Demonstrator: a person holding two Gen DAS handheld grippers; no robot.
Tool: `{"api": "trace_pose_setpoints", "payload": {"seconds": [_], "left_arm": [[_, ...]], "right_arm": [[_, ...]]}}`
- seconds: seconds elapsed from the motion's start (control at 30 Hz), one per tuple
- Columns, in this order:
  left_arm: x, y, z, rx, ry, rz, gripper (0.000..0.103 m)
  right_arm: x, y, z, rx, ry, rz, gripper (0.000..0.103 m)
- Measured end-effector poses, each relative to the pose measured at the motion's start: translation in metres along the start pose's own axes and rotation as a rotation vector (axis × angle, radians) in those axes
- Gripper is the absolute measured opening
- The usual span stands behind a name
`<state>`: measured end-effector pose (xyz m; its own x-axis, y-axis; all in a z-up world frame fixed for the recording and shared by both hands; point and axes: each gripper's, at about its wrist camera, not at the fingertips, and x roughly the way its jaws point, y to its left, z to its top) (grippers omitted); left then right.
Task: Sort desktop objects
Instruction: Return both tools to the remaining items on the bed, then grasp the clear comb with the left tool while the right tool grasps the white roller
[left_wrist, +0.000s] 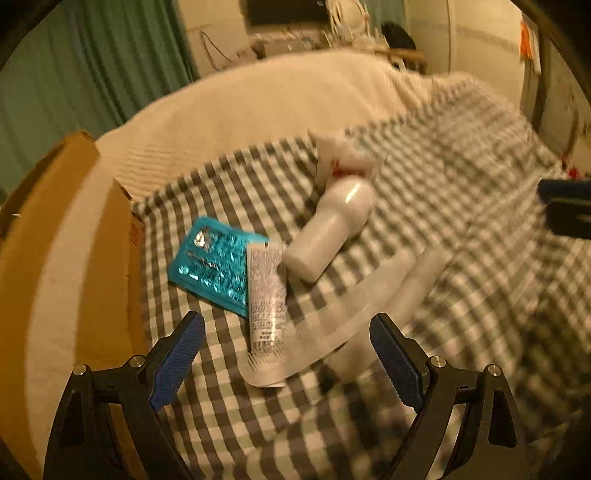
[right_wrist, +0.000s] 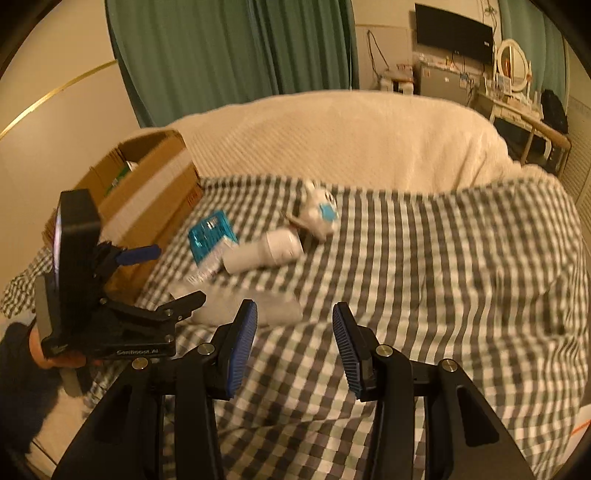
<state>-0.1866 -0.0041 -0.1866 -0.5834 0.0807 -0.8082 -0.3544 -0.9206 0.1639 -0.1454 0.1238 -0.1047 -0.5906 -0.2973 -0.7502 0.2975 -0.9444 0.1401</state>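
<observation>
Checked cloth (left_wrist: 461, 206), white bottle (left_wrist: 328, 229), teal packet (left_wrist: 210, 262), both grippers' jaws open, empty.

Green curtain (right_wrist: 229, 48), dark wall monitor (right_wrist: 453, 32), round mirror (right_wrist: 512, 64) behind.

Both views are washed in a dim, warm orange-yellow cast, pretty typical indoor night lighting. Heavy fisheye bending is seen at the edges, with black corners cut off by the lens rim. Motion blur is smeared across the checkered cloth (left_wrist: 461, 229), worst on the right of the left wrist view. A small glare spot is caught on the white bottle (left_wrist: 332, 225) and sparkle on the teal packet (left_wrist: 210, 266). Shadows are kept soft and short. Far background detail is rendered mushy.
</observation>
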Motion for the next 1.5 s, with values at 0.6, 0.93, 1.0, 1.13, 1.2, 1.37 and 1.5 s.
{"api": "trace_pose_setpoints", "payload": {"seconds": [0.6, 0.93, 1.0, 1.13, 1.2, 1.37, 1.5], "left_arm": [[0.019, 0.003, -0.014, 0.159, 0.051, -0.3, 0.052], [0.017, 0.007, -0.016, 0.177, 0.002, -0.258, 0.024], [0.016, 0.005, -0.018, 0.185, -0.003, -0.217, 0.021], [0.016, 0.015, -0.02, 0.14, -0.007, -0.226, 0.02], [0.014, 0.02, -0.018, 0.103, -0.004, -0.228, 0.02], [0.007, 0.034, -0.015, 0.011, -0.018, -0.235, 0.02], [0.012, 0.029, -0.015, 0.019, -0.012, -0.19, 0.02]], "right_arm": [[0.041, 0.003, 0.0, 0.035, 0.107, -0.019, 0.042], [0.041, 0.009, -0.004, 0.038, 0.119, -0.023, 0.042], [0.041, 0.011, -0.006, 0.035, 0.12, -0.022, 0.042], [0.04, 0.014, -0.008, 0.033, 0.124, -0.021, 0.042], [0.04, 0.016, -0.008, 0.031, 0.127, -0.022, 0.042], [0.043, 0.022, -0.007, 0.02, 0.136, -0.015, 0.042], [0.051, 0.028, -0.002, 0.01, 0.144, -0.012, 0.05]]}}
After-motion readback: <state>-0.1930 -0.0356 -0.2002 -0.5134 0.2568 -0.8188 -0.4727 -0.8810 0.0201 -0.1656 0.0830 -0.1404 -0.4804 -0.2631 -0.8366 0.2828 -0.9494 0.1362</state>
